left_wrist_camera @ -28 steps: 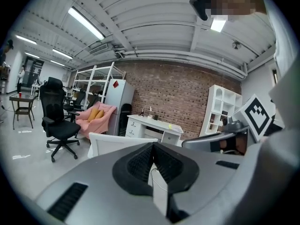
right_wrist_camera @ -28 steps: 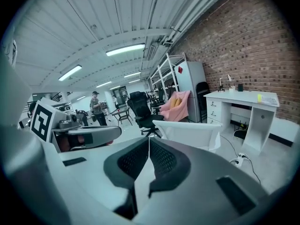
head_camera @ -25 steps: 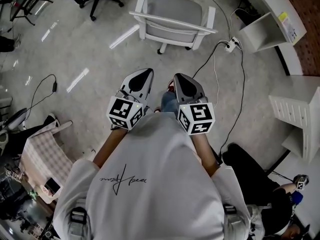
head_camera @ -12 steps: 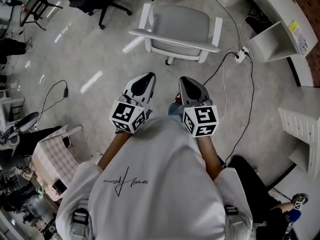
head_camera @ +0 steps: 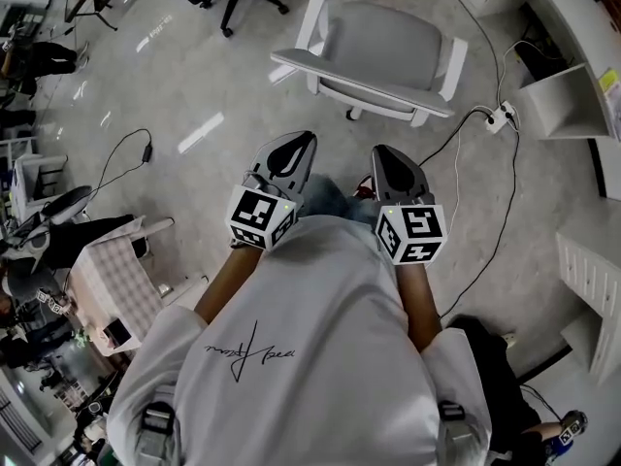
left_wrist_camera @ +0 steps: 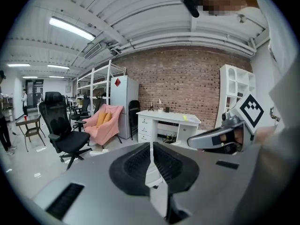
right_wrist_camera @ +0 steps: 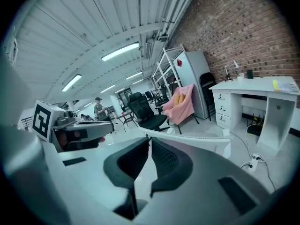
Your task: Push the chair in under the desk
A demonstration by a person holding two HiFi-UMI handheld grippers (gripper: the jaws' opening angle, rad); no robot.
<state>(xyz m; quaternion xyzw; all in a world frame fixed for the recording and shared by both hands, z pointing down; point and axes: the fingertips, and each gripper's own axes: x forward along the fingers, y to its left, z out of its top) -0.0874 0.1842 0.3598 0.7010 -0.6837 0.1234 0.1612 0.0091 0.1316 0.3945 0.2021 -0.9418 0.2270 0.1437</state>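
left hand-held gripper (head_camera: pixel 301 139): jaws pressed together, nothing in them, short of the chair and not touching it. The white-framed grey office chair (head_camera: pixel 383 39) stands out on the floor ahead, backrest toward the person, well apart from the table and skewed to it. right hand-held gripper (head_camera: pixel 385 153): also pressed together and empty, about level with the left one. This reads as the approach, with the task barely begun. Suggest keeping both closed and using the tips as pushers, one near each end of the backrest's top rail, so the chair rolls straight instead of spinning. It probably needs steering rightward first, then a straight shove. Watch the power strip (head_camera: pixel 501 117) and its cables on the floor between chair and table, since a wheel could snag there. Aim the seat at the opening under the white table (head_camera: pixel 571 16) at top right, and slow down on the way in.
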